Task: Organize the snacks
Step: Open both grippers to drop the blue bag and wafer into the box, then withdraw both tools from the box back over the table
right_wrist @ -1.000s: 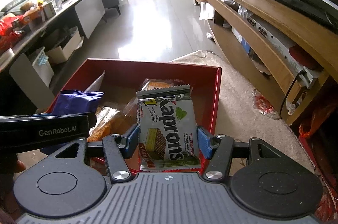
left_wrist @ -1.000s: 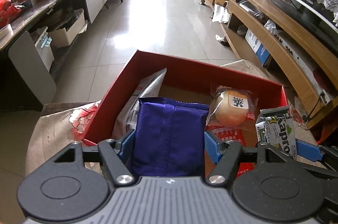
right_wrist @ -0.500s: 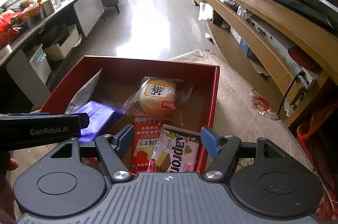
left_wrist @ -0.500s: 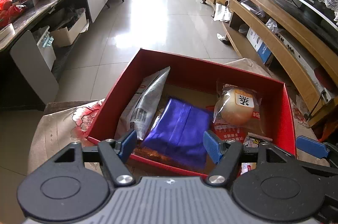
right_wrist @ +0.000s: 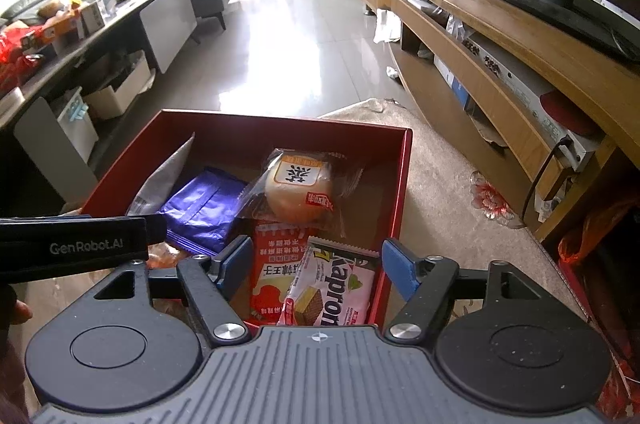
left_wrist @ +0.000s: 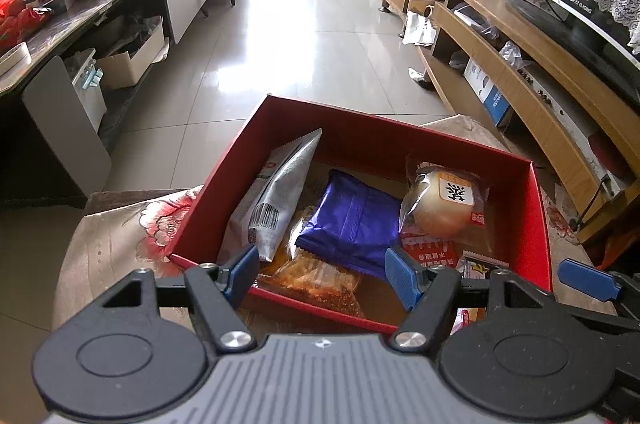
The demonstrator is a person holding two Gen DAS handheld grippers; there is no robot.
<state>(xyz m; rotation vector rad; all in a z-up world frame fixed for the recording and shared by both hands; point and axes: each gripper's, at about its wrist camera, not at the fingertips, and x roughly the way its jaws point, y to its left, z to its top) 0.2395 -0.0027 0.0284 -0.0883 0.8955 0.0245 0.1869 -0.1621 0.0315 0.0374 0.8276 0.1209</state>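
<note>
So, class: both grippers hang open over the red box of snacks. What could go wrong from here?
1. The Kaprons wafer pack lies tilted against the red box wall under the opening right gripper; a careless lift might snag it.
2. The two grippers sit close, the left gripper beside the right; they could collide.
3. The wrapped bun rests on other packets; more snacks dropped in could squash it.

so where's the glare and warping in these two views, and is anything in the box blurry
Left wrist: blown-out glare on the floor tiles; TV cabinet bows with fisheye. Right wrist: same floor glare; wafer pack and bun in the red box stay sharp.
</note>
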